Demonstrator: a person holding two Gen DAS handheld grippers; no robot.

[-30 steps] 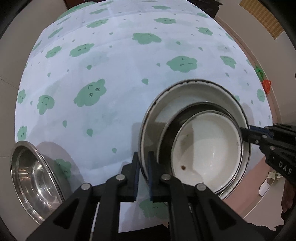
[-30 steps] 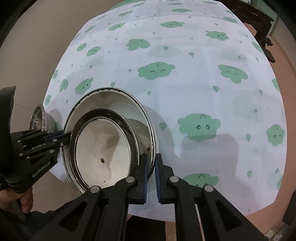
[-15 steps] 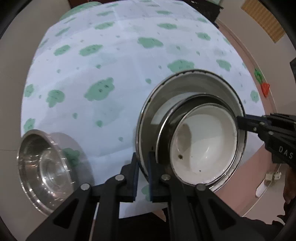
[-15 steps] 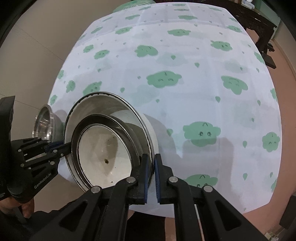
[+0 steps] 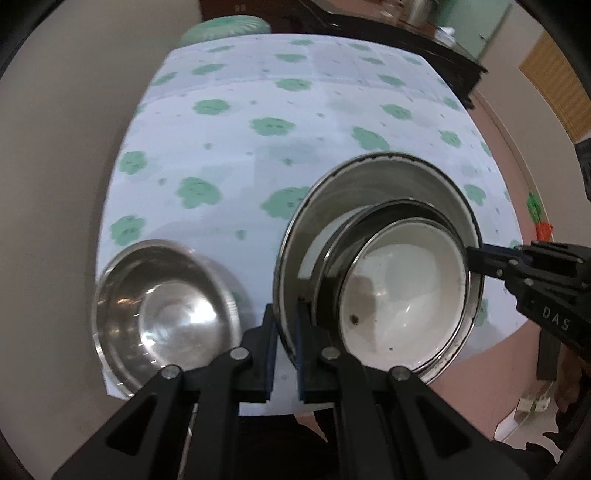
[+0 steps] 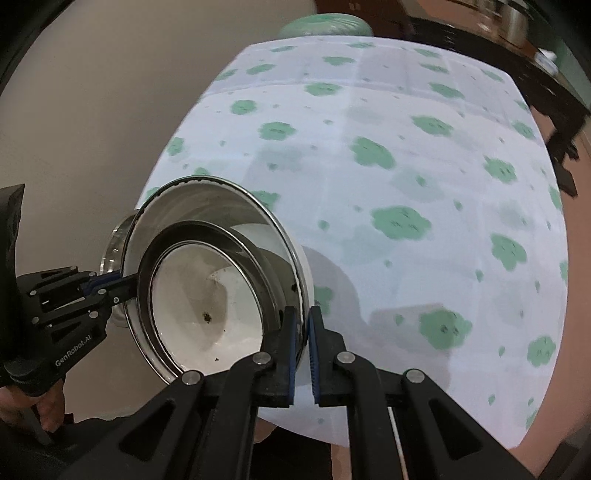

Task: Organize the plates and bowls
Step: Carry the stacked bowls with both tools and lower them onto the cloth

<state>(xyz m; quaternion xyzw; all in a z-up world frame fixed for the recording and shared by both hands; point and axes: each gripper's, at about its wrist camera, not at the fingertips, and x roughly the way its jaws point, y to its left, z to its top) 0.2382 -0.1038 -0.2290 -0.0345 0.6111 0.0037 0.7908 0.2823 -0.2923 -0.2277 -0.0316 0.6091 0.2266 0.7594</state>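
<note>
A stack of nested bowls, a large white enamel bowl point(image 5: 373, 184) point(image 6: 207, 206) with a smaller white bowl point(image 5: 402, 288) point(image 6: 199, 306) inside, hangs tilted above the table's near edge. My left gripper point(image 5: 285, 332) is shut on the big bowl's near rim. My right gripper point(image 6: 303, 332) is shut on its opposite rim and shows in the left wrist view point(image 5: 491, 258). The left gripper shows in the right wrist view point(image 6: 107, 284). A steel bowl point(image 5: 166, 310) sits on the table at the left, partly hidden behind the stack in the right wrist view point(image 6: 112, 243).
The table carries a white cloth with green clouds point(image 5: 277, 125) point(image 6: 388, 147). Beige floor lies to the left, reddish floor to the right. Dark furniture point(image 5: 406, 40) stands beyond the table. A green stool point(image 6: 325, 22) sits at the far end.
Both grippers have lifted the bowl stack off the table and tilted it; it has shifted toward the steel bowl, which now looks larger and nearer in the left wrist view.
</note>
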